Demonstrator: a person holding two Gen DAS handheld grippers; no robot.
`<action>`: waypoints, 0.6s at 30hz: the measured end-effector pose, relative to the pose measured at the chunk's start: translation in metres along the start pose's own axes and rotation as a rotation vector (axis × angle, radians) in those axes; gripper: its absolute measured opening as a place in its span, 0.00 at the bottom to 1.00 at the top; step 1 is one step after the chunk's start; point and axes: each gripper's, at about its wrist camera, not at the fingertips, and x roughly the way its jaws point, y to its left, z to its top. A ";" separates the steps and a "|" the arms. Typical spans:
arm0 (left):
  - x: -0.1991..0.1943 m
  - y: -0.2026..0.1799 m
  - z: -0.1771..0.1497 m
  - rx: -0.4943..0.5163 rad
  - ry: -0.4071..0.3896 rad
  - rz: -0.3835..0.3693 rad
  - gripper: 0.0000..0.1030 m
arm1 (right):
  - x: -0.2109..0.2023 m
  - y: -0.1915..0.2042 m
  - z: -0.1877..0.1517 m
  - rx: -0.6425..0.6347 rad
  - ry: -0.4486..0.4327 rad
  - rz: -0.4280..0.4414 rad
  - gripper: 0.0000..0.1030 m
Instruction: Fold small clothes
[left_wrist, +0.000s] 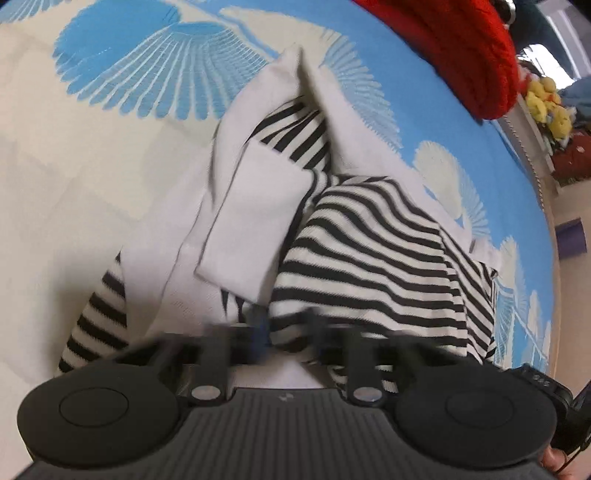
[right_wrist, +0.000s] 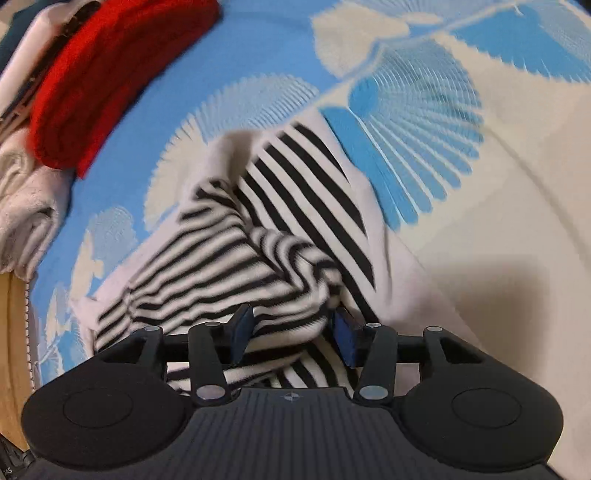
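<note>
A small black-and-white striped garment with white sleeves and trim (left_wrist: 369, 243) lies bunched on a blue and cream patterned bedspread (left_wrist: 74, 177). My left gripper (left_wrist: 284, 332) is shut on its near striped edge; the fingers are blurred and partly covered by cloth. In the right wrist view the same garment (right_wrist: 258, 258) is crumpled in front of my right gripper (right_wrist: 293, 332). Its blue pads (right_wrist: 345, 336) stand apart with a striped fold between them, not pinched.
A folded red knit (left_wrist: 469, 48) lies at the far right of the bed, and shows at top left in the right wrist view (right_wrist: 107, 74). A folded whitish towel (right_wrist: 26, 206) lies beside it. Yellow plush toys (left_wrist: 546, 103) sit beyond the bed edge.
</note>
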 end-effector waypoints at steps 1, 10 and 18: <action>-0.008 -0.003 0.001 0.019 -0.042 0.000 0.05 | 0.001 0.000 -0.001 -0.009 -0.002 -0.017 0.26; -0.009 -0.006 0.003 0.080 -0.025 0.102 0.10 | -0.026 0.000 -0.003 -0.018 -0.062 -0.011 0.06; -0.042 -0.040 -0.003 0.283 -0.265 0.074 0.17 | -0.035 0.022 -0.007 -0.157 -0.211 -0.142 0.22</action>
